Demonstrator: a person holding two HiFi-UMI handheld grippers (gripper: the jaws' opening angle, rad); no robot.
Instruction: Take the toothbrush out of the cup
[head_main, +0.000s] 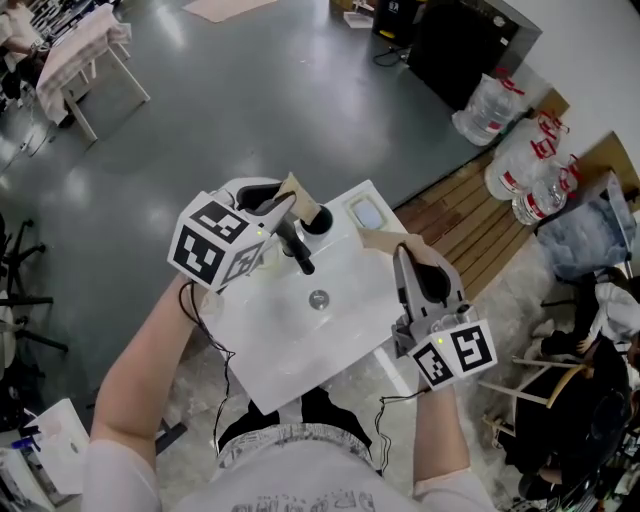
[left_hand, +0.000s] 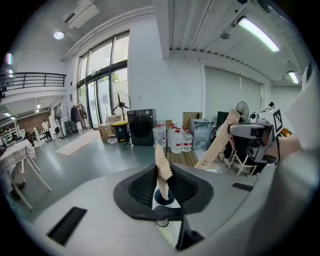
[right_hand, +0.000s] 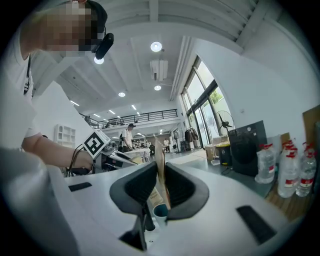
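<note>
Left gripper (head_main: 289, 206) and right gripper (head_main: 401, 252) each clamp a paper strip (head_main: 297, 189) near the cup (head_main: 318, 224).

2 bare forearms reach forward from the bottom edge. The left gripper (head_main: 283, 205) tilts slightly downward, its jaws pinched on a tan paper strip (left_hand: 161, 160). The right gripper (head_main: 402, 258) points level, its jaws pinched on a tan paper wrapper (right_hand: 160, 165). The grippers stand apart.

Head view overhead, gripper views seemingly share cup (head_main: 317, 223)
</note>
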